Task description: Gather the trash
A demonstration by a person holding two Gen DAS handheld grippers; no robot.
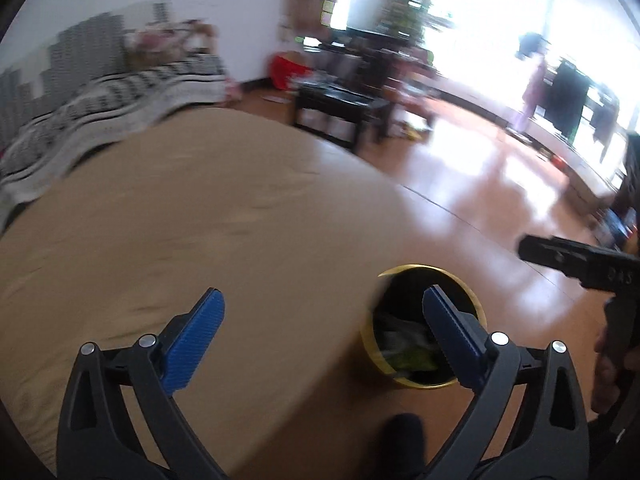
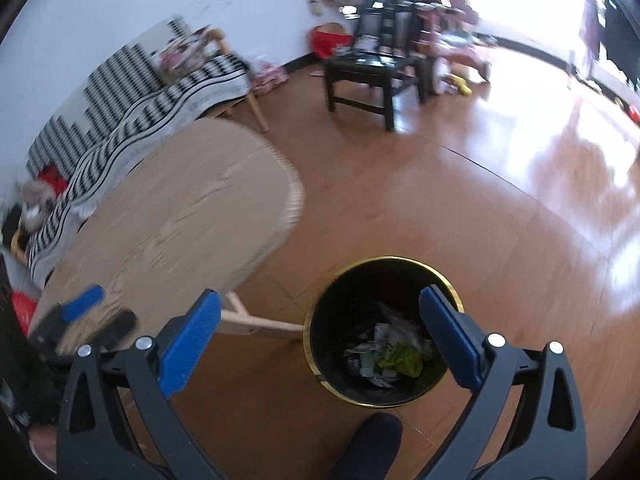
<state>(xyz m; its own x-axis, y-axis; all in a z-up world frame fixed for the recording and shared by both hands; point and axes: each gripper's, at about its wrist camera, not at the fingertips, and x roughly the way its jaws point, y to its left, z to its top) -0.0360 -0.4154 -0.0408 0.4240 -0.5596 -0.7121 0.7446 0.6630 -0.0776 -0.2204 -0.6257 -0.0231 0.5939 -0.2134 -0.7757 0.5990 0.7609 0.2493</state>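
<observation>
A black bin with a gold rim [image 2: 383,332] stands on the wood floor beside the tan table; crumpled paper and a yellow-green wrapper [image 2: 404,360] lie inside it. My right gripper [image 2: 320,304] hangs above the bin's left side, open, nothing between its blue pads. My left gripper [image 1: 324,304] is over the table's edge, open and empty, its right finger [image 1: 448,320] in front of the bin [image 1: 424,332]. The left gripper also shows at the lower left of the right wrist view, as blue pads [image 2: 82,304] over the table. The other tool's black body [image 1: 580,260] shows at the right.
The round tan table [image 1: 180,240] fills the left, its light wooden legs [image 2: 260,324] near the bin. A striped sofa [image 2: 132,100] stands behind it, a dark chair [image 2: 372,72] farther back. A dark shoe [image 2: 372,448] stands by the bin. Glossy wood floor [image 2: 480,220] stretches right.
</observation>
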